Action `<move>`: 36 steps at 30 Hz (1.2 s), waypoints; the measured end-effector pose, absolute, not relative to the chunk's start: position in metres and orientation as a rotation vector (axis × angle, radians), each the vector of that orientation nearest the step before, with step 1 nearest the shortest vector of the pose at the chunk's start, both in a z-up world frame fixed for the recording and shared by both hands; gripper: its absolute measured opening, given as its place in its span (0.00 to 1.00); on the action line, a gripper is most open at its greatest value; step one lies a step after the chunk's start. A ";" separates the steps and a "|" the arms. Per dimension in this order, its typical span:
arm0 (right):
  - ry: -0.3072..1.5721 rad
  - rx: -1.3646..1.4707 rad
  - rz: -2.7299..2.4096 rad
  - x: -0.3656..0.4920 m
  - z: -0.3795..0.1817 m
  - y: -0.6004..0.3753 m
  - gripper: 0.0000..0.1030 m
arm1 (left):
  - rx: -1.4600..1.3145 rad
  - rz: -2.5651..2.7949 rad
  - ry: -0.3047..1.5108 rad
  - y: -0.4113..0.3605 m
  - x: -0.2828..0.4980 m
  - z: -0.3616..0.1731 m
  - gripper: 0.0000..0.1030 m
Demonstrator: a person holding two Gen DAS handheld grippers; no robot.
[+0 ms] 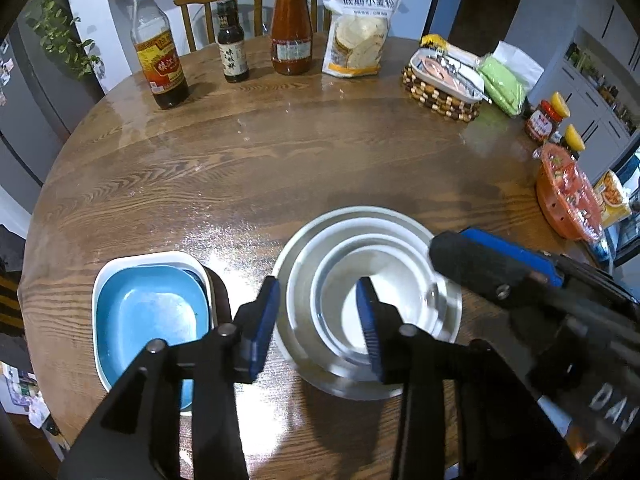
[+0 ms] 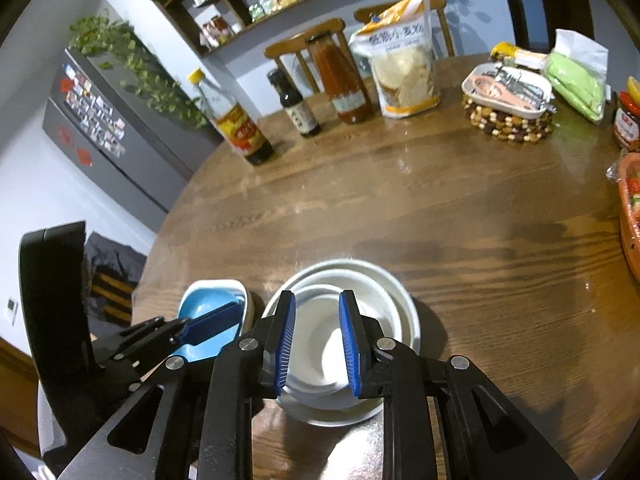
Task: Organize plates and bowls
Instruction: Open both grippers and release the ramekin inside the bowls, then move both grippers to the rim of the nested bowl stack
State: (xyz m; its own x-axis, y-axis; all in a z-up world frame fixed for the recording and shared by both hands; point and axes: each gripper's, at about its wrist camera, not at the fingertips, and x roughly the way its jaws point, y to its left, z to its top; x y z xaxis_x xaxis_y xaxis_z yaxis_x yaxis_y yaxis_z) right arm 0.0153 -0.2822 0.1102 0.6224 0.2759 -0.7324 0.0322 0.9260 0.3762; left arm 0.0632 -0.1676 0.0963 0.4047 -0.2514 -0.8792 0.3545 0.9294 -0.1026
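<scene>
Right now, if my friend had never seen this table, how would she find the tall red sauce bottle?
Look along the far edge of the round wooden table, where three bottles stand in a row beside a flour bag. The red sauce bottle is next to that bag. It is the widest bottle, full of orange-red sauce; the other two hold dark liquid.

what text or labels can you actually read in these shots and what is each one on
"低筋小麦粉": printed on the white and orange flour bag at the far side of the table.
"DA": partial white letters on the right gripper's body, cut off at the left wrist view's edge.
Vinegar bottle: red and yellow label, characters too blurred to read.
Small dark bottle: vertical characters, not legible.
Red sauce bottle: small print unreadable.
Red-lidded jar: label too small.
</scene>
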 end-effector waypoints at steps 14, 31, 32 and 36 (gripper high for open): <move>0.903 0.388 0.105 0.011 0.111 -0.290 0.51 | 0.048 -0.338 1.043 -0.146 0.061 0.112 0.70; 0.910 0.435 0.058 0.015 0.108 -0.300 0.56 | -0.062 -0.290 1.031 -0.113 0.074 0.118 0.99; 0.911 0.433 0.056 0.016 0.108 -0.300 0.56 | -0.070 -0.288 1.027 -0.111 0.074 0.119 0.99; 0.924 0.423 0.050 0.018 0.106 -0.297 0.63 | -0.088 -0.284 1.021 -0.103 0.078 0.120 0.99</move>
